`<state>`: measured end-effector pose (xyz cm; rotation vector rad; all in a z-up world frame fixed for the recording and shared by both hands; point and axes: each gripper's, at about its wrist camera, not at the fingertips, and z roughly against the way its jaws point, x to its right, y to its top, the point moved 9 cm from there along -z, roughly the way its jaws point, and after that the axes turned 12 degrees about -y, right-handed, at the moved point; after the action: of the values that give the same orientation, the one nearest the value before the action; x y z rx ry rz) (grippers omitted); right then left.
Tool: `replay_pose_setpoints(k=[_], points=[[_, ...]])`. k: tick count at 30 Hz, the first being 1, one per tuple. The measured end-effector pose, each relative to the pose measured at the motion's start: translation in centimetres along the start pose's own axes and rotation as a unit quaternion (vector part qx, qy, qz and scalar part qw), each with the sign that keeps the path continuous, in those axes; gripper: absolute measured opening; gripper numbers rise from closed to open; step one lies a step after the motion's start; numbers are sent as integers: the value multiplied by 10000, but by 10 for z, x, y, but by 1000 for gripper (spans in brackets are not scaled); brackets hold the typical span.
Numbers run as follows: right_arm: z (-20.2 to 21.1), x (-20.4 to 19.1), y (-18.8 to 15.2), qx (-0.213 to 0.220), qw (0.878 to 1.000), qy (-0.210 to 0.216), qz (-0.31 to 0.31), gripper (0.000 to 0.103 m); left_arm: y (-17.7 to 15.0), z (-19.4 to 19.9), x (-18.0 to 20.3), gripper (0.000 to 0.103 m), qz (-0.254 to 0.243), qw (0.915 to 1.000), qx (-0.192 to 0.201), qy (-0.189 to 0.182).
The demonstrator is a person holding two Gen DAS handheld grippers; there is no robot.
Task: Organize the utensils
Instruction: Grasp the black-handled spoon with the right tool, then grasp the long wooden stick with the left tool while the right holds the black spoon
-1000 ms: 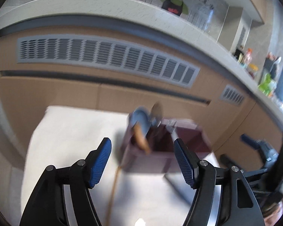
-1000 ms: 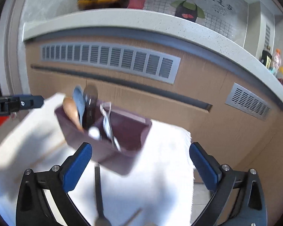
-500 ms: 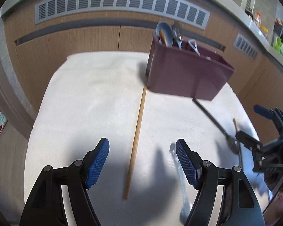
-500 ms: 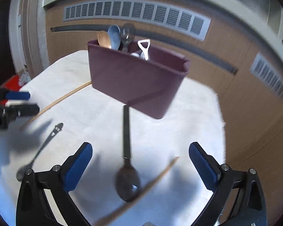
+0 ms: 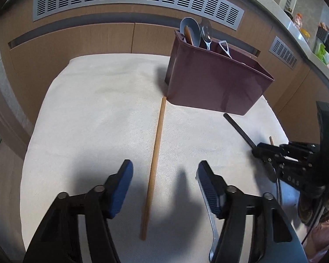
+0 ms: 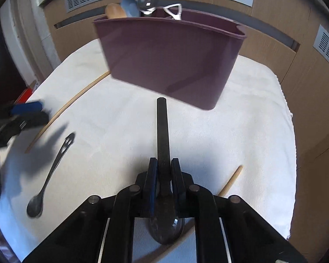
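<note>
Jaws of my right gripper are clamped on the flat black handle of a dark spoon, low over the white cloth of the table, the glossy bowl lying beneath my linkage and the handle pointing at the box. My left gripper hovers tilted down with its blue ribbed pads wide apart, straddling the near end of a long thin wooden stick without touching it.

That box is a matte plum plastic tub standing at the far side of the table; a wooden spoon, a pale blue spoon, a shiny metal spoon and a white looped tool stand upright in its left end. A slim metal spoon lies flat near my left side, and a second wooden stick lies just beside my right.

Half a second ago my right jaws were spread open above the dark spoon; now they have closed on it.
</note>
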<state>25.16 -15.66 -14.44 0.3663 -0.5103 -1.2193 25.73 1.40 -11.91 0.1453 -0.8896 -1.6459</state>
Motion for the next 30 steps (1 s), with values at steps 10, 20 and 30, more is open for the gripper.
replay_pose_setpoints(k=[10, 20, 30], points=[[22, -1, -34, 89, 9999, 129, 53, 12, 0, -32, -5, 20, -16, 9980, -617, 158], [27, 5, -27, 193, 9997, 133, -54, 12, -42, -16, 31, 19, -553, 9889, -1382, 18], [34, 13, -30, 247, 9996, 57, -124, 16, 4, -52, 17, 19, -301, 9834, -1786, 93]])
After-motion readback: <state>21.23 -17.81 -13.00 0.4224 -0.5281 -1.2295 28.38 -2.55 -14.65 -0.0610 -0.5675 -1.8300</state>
